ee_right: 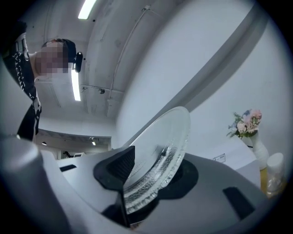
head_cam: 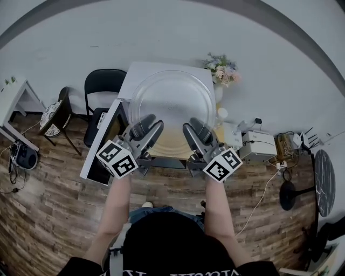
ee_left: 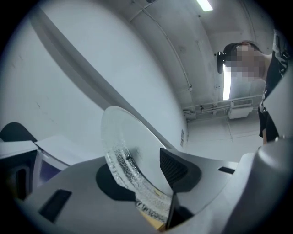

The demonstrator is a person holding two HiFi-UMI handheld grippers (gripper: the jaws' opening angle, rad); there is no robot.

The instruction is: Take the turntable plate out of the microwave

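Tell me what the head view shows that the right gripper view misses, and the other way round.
Only the head view: the microwave with its door open, a black chair, the wood floor and the left gripper. Only the right gripper view: ceiling lights and a close look at the fingers pinching the glass plate by its rim. Both: that plate, the right gripper and the flowers.
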